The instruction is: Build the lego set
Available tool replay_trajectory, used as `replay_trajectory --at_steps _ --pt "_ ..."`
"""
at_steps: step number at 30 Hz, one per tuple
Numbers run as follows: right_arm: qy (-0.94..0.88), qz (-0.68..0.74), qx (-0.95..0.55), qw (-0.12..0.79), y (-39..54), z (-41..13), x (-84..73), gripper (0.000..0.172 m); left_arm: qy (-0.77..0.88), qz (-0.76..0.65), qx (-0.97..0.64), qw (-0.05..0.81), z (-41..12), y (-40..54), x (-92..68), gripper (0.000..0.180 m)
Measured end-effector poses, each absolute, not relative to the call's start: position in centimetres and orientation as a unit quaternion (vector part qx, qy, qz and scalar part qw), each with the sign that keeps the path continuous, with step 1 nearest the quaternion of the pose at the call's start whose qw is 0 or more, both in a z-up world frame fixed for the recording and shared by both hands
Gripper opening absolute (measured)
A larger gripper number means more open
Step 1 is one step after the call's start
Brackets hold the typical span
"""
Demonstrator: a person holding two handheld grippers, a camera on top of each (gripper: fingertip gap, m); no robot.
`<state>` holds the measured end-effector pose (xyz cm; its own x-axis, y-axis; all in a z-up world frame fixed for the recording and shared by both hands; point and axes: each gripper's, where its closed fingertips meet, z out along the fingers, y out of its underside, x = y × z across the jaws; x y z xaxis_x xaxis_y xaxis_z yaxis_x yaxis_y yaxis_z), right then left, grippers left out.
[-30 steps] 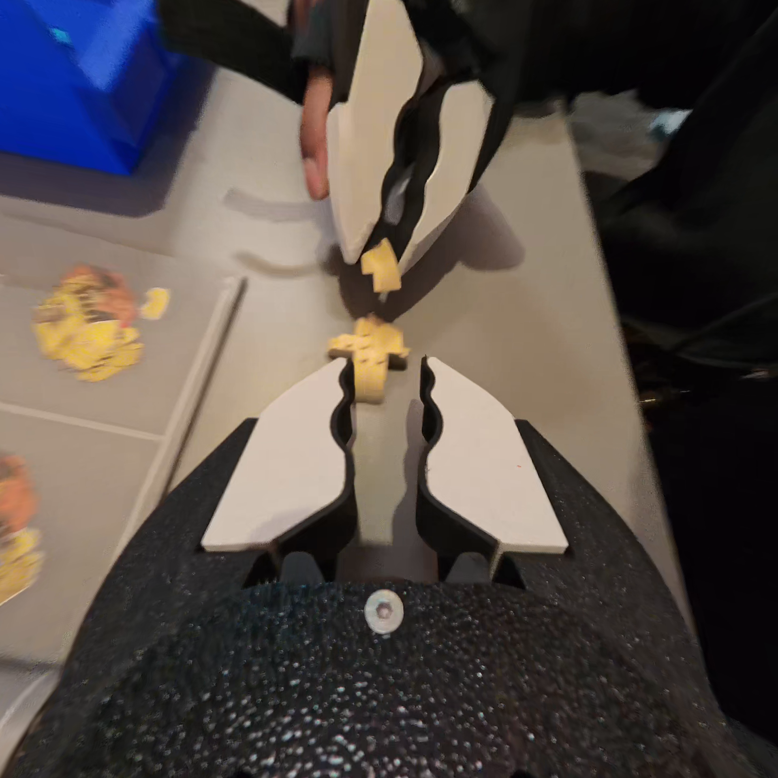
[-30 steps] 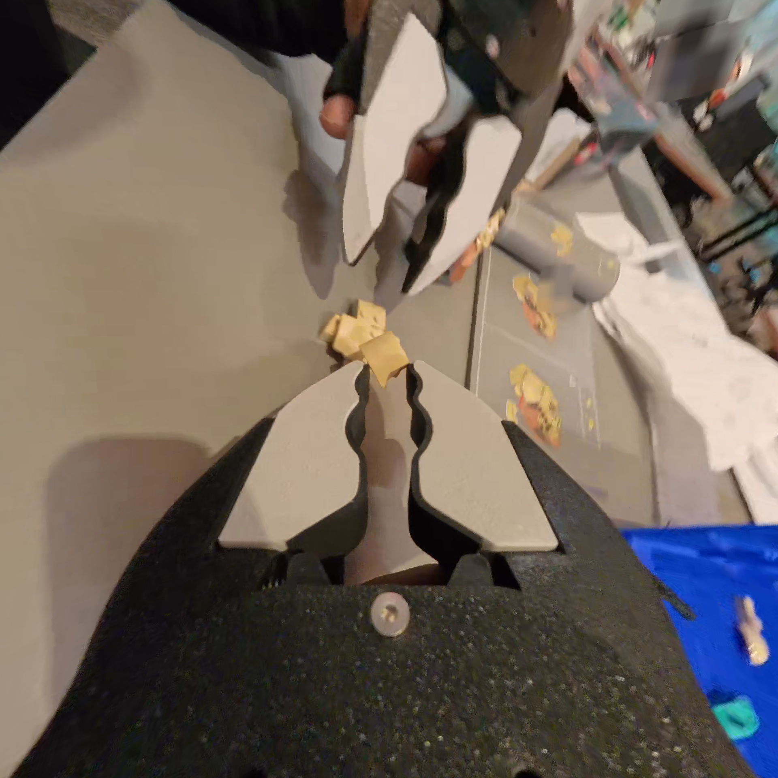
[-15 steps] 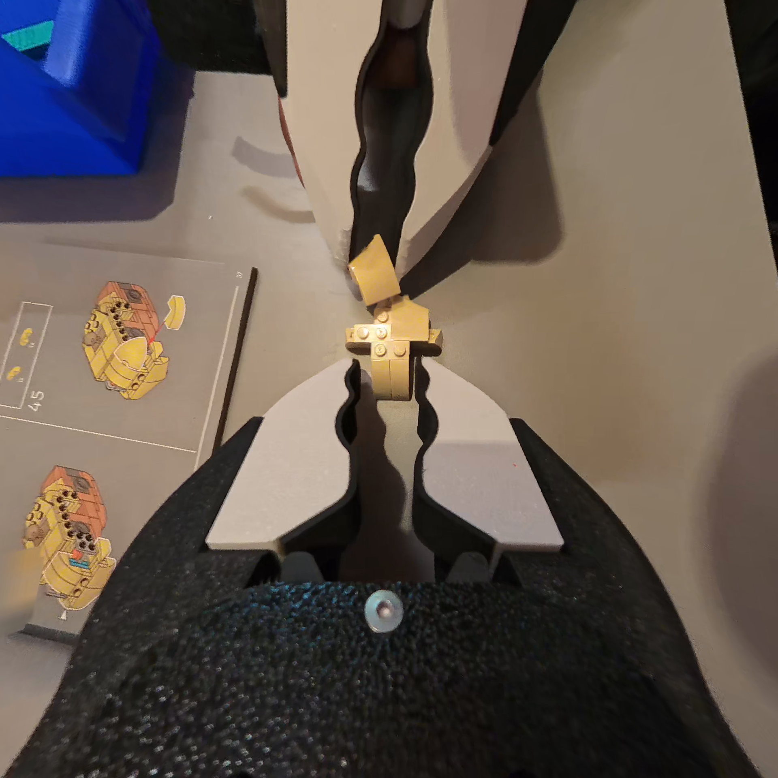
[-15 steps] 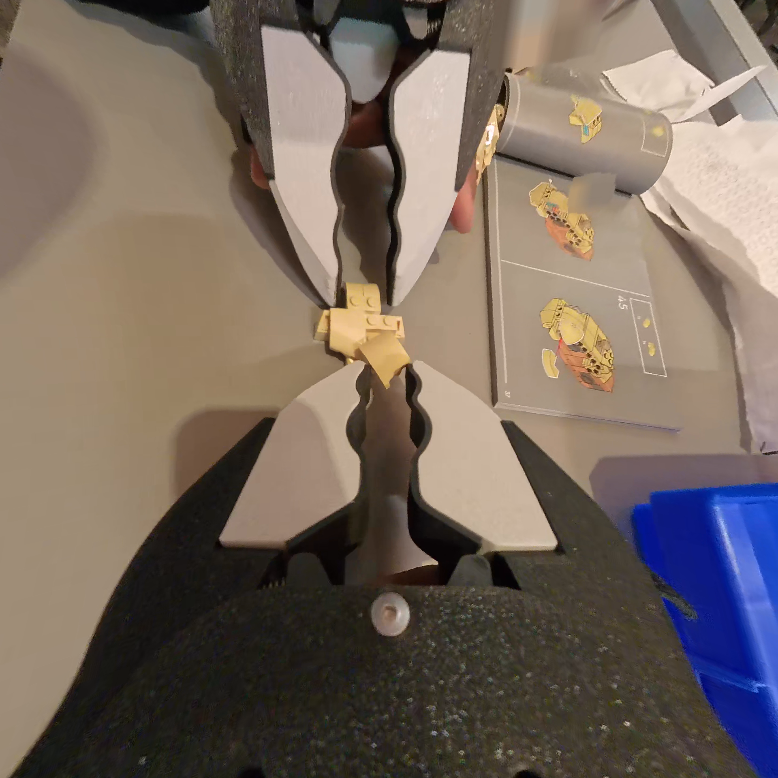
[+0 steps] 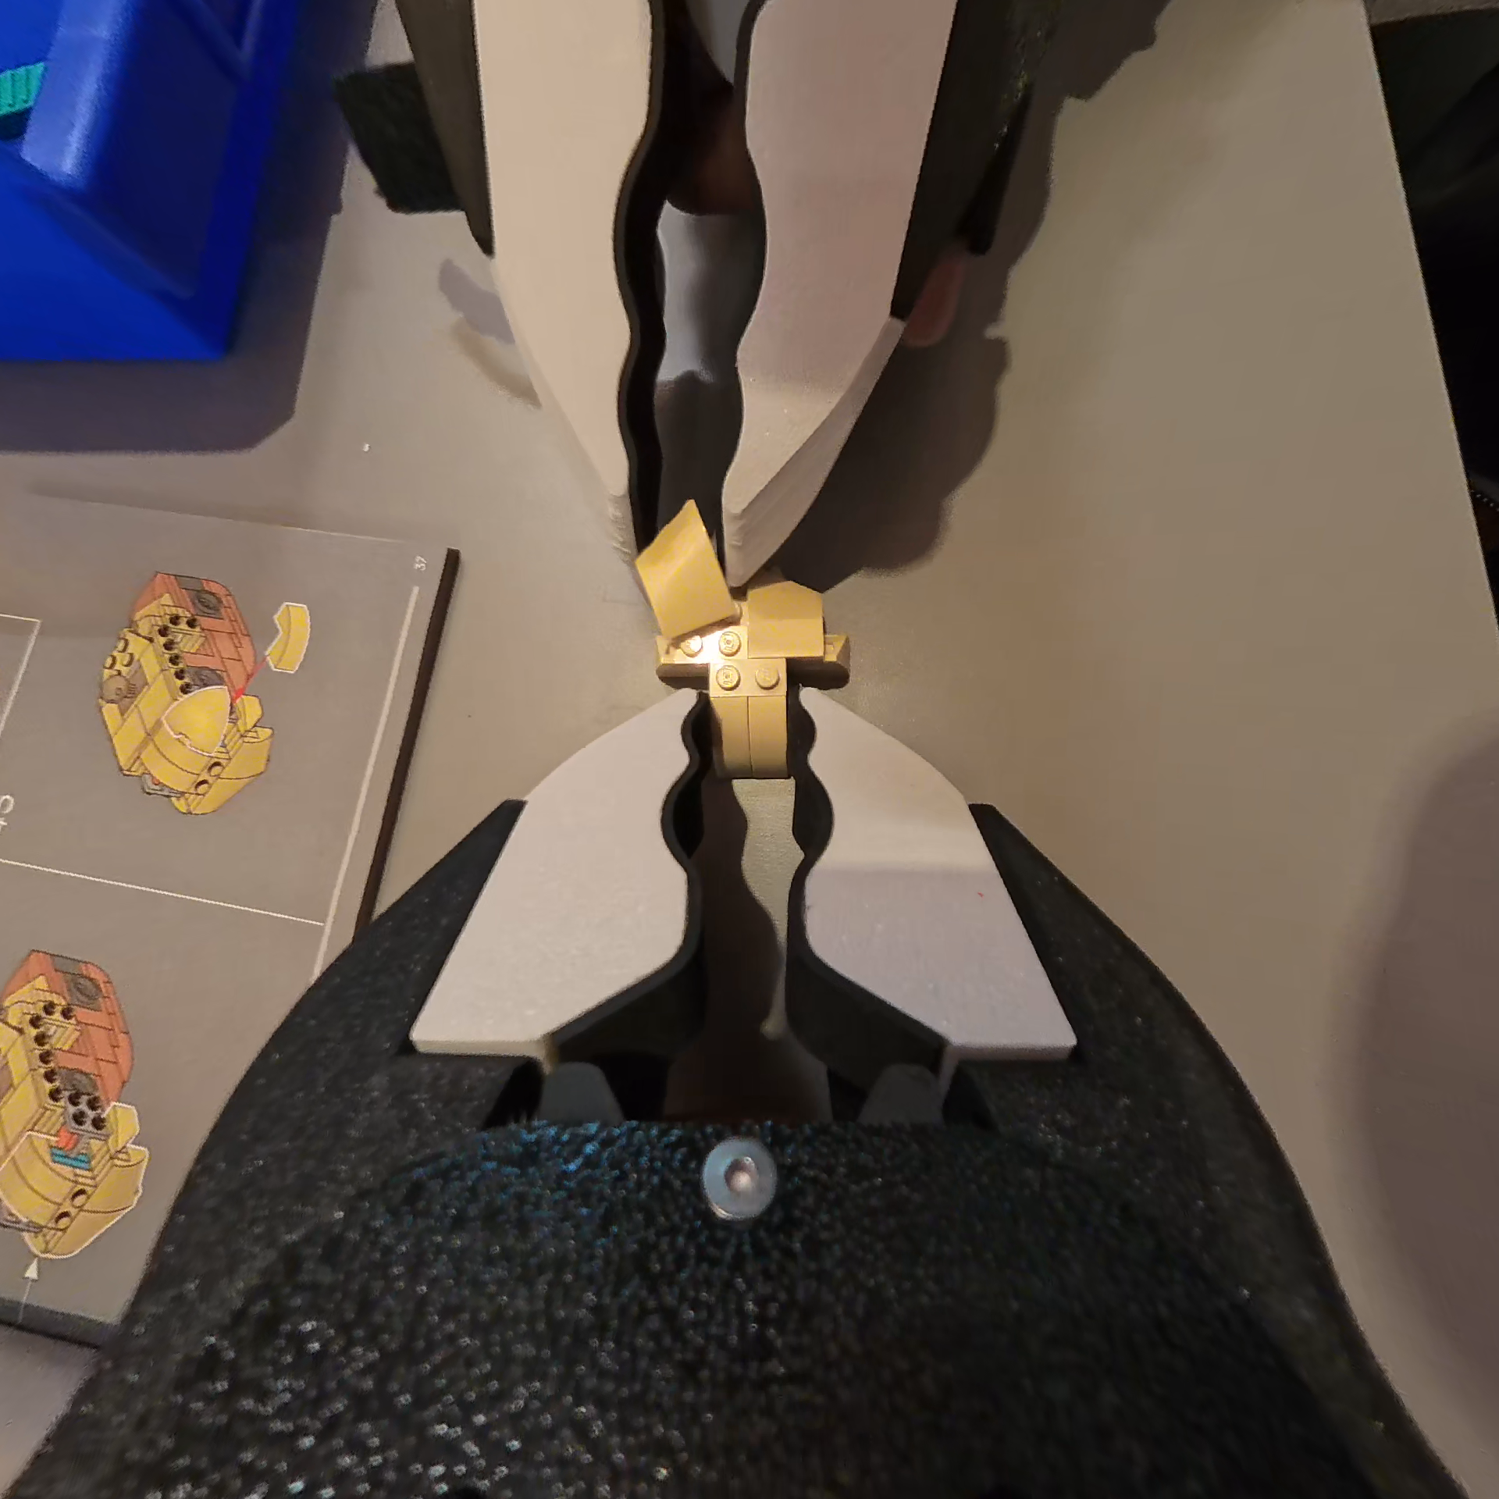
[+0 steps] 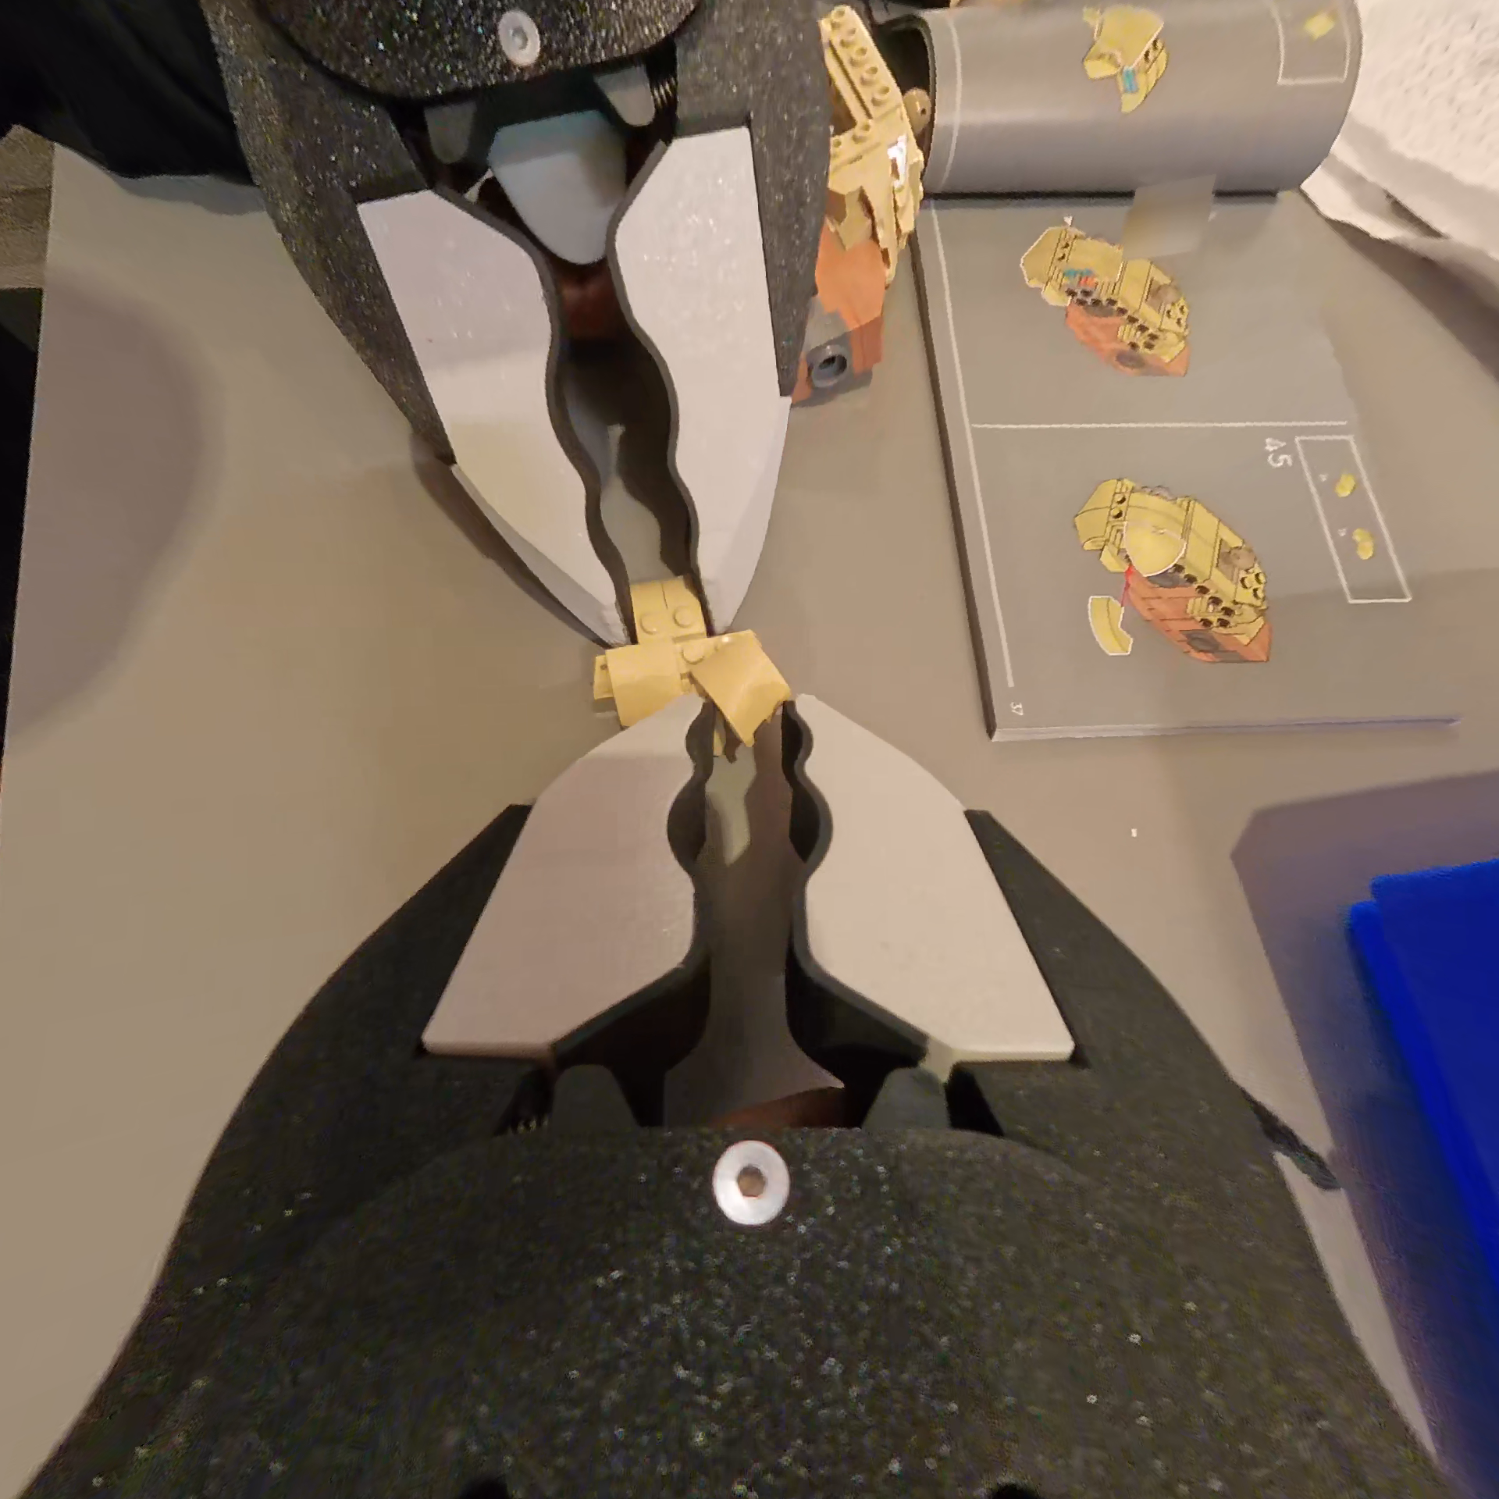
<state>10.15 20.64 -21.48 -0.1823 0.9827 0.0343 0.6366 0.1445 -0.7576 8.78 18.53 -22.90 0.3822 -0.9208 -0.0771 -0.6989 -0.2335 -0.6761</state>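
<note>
Tan brick assembly (image 5: 750,665) pinched by left gripper (image 5: 750,742), tan curved piece (image 6: 742,677) by right gripper (image 6: 742,730); blue bin (image 5: 97,203) nearby.

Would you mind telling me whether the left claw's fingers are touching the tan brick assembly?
Touching. The left wrist view shows both fingers of the left claw pressed against the tan brick assembly.

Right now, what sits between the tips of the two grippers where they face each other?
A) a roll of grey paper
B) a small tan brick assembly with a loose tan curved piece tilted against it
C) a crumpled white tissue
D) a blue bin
B: the tan brick assembly sits in the left gripper, and the right gripper brings a tan curved piece tilted against its studs, over the grey table.
</note>
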Motion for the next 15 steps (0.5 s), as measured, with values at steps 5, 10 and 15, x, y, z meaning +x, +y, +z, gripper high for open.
replay_trajectory --at_steps 5,10,15 --pt "-0.702 0.319 -0.58 0.264 20.24 -21.36 10.22 0.016 0.528 -0.17 -0.767 0.322 -22.91 18.56 8.77 0.017" --pt "-0.701 0.327 -0.582 0.251 19.88 -21.48 10.26 0.016 0.528 -0.17 -0.767 0.323 -22.92 18.6 8.76 0.017" --pt "-0.689 0.334 -0.595 0.246 20.03 -21.44 10.15 0.017 0.529 -0.167 -0.767 0.323 -22.92 18.61 8.75 0.017"
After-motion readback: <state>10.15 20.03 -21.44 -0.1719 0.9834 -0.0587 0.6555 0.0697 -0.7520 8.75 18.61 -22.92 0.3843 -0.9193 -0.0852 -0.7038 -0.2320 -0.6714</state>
